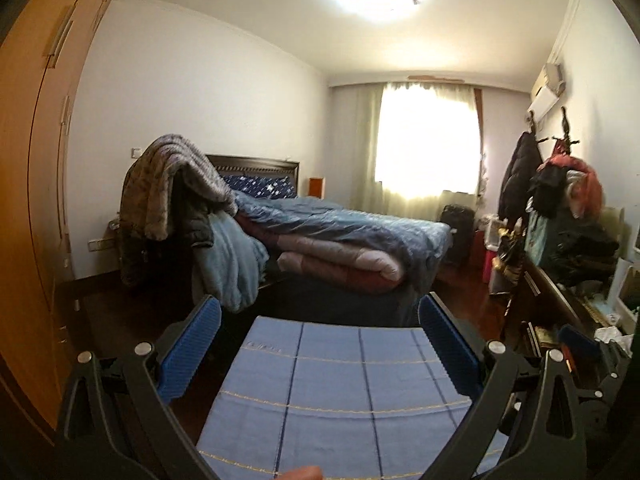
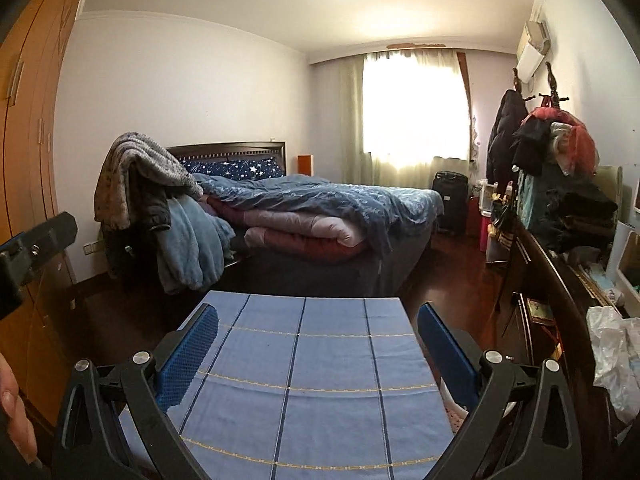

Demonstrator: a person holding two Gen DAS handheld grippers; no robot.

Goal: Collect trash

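In the left wrist view, the left gripper (image 1: 320, 324) sits at the bottom of the frame with its blue-padded fingers spread wide and nothing between them. Below it lies a worktop covered by a blue checked tablecloth (image 1: 340, 392). In the right wrist view, the right gripper (image 2: 318, 330) is likewise spread wide and empty above the same tablecloth (image 2: 312, 380), whose far edge reaches the frame's centre.

A crumpled white plastic bag (image 2: 612, 356), the likeliest trash in sight, rests at the right edge of the right wrist frame on a dark wooden dresser (image 2: 560, 300), well apart from both grippers. In the left wrist view only a pale scrap of it (image 1: 608, 334) shows at the far right.

Beyond the worktop, mid-frame, stands a bed (image 2: 320, 208) heaped with blue and pink quilts. A grey blanket (image 2: 136, 172) drapes over something at the bed's left side. An orange wardrobe (image 1: 36, 160) fills the left edge. A curtained window (image 2: 416, 120) glows at upper right of centre.
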